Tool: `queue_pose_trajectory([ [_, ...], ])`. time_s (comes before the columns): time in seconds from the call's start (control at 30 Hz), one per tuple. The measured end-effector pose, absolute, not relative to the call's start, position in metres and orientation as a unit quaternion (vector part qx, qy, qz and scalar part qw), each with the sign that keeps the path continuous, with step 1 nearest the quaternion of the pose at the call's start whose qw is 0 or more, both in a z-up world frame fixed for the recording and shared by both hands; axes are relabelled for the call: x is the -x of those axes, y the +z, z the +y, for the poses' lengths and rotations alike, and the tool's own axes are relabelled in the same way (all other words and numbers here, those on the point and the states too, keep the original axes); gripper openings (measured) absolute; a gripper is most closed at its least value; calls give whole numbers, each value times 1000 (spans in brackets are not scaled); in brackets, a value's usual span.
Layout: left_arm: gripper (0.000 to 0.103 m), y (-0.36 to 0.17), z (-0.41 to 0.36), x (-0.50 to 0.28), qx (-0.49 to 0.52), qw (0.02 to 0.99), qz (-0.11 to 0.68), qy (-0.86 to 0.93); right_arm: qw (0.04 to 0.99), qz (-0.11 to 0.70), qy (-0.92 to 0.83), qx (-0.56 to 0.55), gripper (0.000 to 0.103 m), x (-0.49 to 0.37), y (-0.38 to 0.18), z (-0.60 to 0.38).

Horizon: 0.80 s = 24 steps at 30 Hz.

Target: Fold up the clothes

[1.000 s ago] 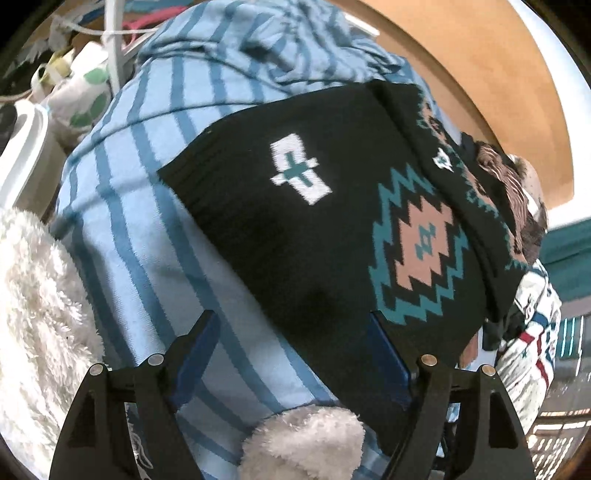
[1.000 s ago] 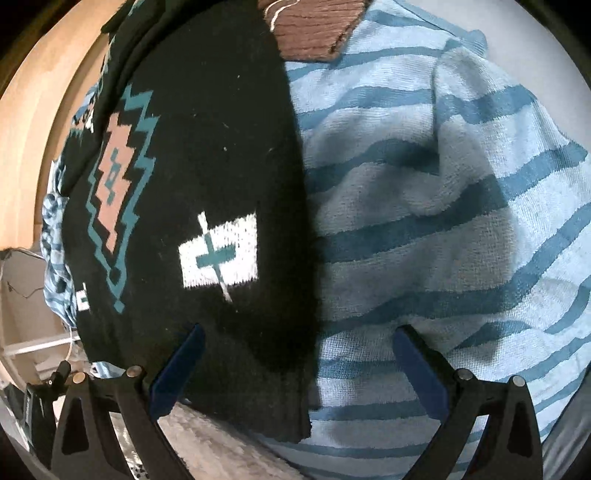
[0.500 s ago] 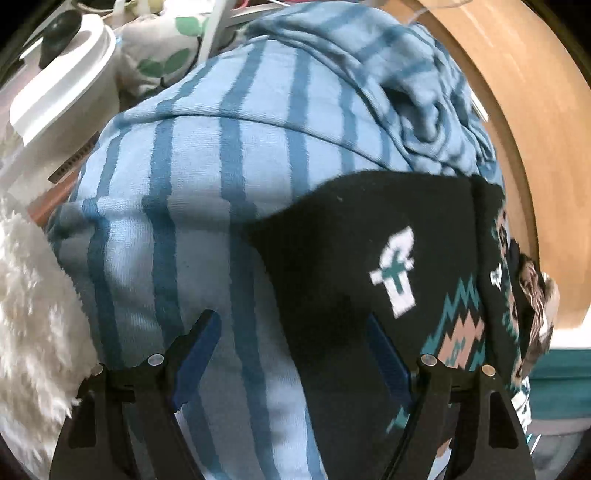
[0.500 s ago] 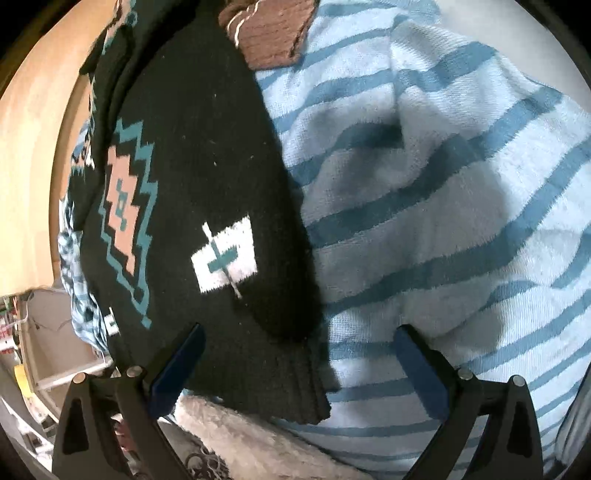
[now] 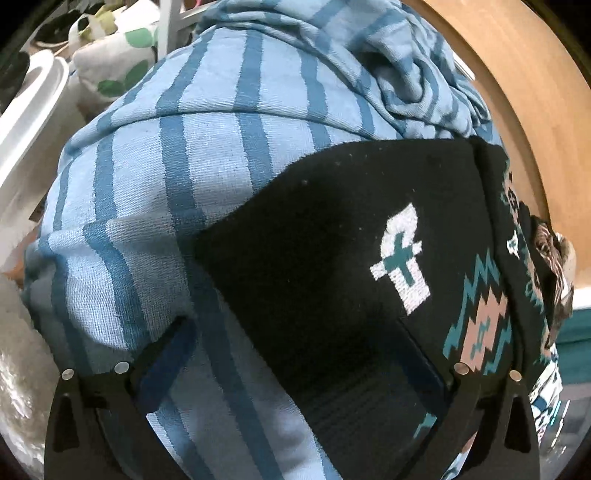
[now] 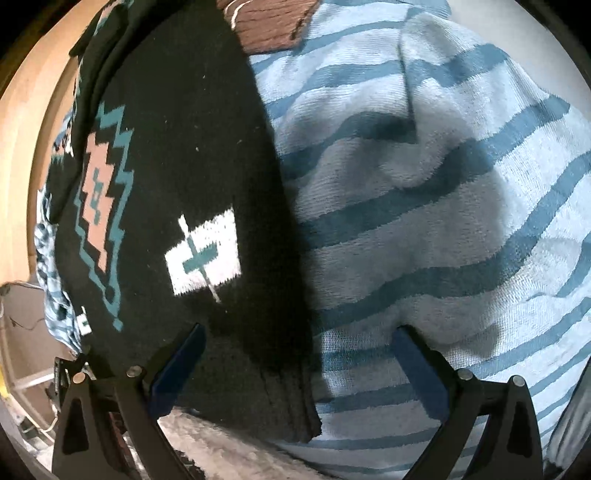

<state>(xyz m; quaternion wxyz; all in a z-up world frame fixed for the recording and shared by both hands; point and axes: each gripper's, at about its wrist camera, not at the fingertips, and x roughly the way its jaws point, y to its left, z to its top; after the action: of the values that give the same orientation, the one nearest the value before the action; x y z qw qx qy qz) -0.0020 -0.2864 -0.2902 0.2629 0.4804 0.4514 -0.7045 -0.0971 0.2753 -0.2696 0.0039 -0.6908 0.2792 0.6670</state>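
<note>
Left wrist view: steeply downward, very close over the blue striped garment (image 5: 207, 192) and black patterned sweater (image 5: 332, 258). Right wrist view: equally steep and close, same two garments, sweater (image 6: 177, 155) left, stripes (image 6: 424, 206) right. Shared: the sweater's white motif and edge; probably from opposite sides.

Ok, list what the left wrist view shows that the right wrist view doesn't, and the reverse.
Left wrist only: a white tub, a leaf-print cloth and the left tongs, which have just been opening, now wide open over the fabric.
Right wrist only: a brown knit piece at the top and the right tongs, open.
Both: the black patterned sweater lying on the blue striped garment, with wood behind.
</note>
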Motion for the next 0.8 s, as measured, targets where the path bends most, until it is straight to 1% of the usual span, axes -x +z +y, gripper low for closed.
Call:
queue_pose_trajectory([
  [0.27, 102, -290, -275, 7, -491, 259, 410, -724, 1, 233, 677, 698, 103, 96, -269, 261],
  [0.37, 102, -290, -269, 9, -492, 262, 394, -731, -5, 234, 682, 693, 103, 93, -268, 261],
  [0.53, 102, -292, -257, 17, -507, 256, 366, -738, -23, 262, 691, 674, 103, 85, -267, 269],
  [0.67, 102, -288, -274, -2, -453, 238, 450, -732, -36, 322, 693, 644, 103, 74, -266, 286],
  [0.73, 102, -289, -289, -20, -406, 221, 520, -718, -31, 352, 688, 634, 99, 69, -266, 294],
  [0.8, 98, -295, -303, -37, -358, 210, 587, -695, -22, 369, 683, 630, 90, 63, -266, 298],
])
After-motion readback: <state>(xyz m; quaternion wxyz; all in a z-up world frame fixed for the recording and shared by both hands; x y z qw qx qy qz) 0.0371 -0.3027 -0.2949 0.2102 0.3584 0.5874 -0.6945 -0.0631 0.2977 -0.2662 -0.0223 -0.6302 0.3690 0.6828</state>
